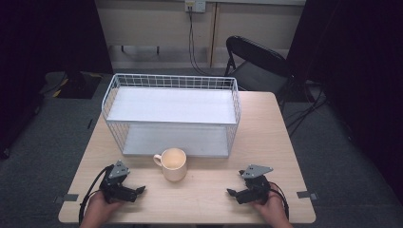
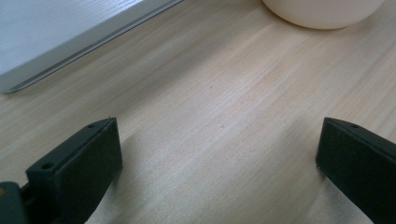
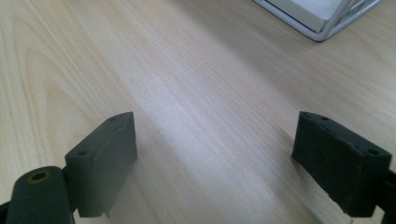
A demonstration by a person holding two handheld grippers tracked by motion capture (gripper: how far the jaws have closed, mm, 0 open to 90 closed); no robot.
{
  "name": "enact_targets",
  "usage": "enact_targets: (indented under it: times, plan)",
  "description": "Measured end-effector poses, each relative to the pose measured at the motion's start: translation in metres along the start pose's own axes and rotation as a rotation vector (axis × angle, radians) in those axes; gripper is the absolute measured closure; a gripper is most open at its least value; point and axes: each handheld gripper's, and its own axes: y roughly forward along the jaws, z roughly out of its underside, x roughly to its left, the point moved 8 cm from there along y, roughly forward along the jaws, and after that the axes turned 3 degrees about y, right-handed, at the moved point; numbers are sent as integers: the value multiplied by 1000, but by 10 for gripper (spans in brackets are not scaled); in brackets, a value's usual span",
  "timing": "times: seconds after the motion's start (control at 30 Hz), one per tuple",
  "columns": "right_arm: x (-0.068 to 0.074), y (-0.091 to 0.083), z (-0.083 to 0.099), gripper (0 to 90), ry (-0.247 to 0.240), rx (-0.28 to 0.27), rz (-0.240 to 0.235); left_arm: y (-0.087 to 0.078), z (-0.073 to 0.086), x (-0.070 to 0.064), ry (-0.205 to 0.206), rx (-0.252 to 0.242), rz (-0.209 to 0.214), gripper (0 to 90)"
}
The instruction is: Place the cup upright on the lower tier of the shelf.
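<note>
Cream mug (image 1: 173,164) waits between both claws, each spread wide, empty.
Left claw (image 1: 141,189) nearest: judge approach body-side, keeping handle clear; wire rack (image 1: 171,114) just behind.

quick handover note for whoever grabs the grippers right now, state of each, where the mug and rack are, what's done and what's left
Left gripper: open, holding nothing, low over the table at the near left, jaws pointing toward the mug.
Right gripper: open, holding nothing, at the near right.
Mug: cream, upright, looks empty, standing on the table between the two grippers, just in front of the wire rack, handle toward the left.
Rack: white, two shelves, nothing on either.
Done: nothing visible yet; mug untouched.
Left: probably grasp the mug and set it on a shelf, though that is a guess.
</note>
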Motion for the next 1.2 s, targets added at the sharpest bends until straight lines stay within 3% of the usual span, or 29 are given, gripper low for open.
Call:
enact_targets:
  times: [0.23,0.27,0.4,0.57,0.6,0.67,0.87,1.2]
  plan:
    - [0,0,0,130,0,0,0,-2,0,1,-6,-8,-20,48]
    - [0,0,0,130,0,0,0,-3,0,0,-26,-19,-25,70]
    - [0,0,0,130,0,0,0,-8,0,1,-26,-30,-39,203]
    - [0,0,0,130,0,0,0,-9,-3,-2,-72,-26,-14,282]
    - [0,0,0,130,0,0,0,-9,-5,-3,-105,-29,-2,283]
    - [0,0,0,130,0,0,0,-8,-6,-4,-112,-24,3,295]
    - [0,0,0,130,0,0,0,-7,-10,-9,-85,-15,0,307]
    - [0,0,0,130,0,0,0,-15,-26,-13,-59,-69,-4,315]
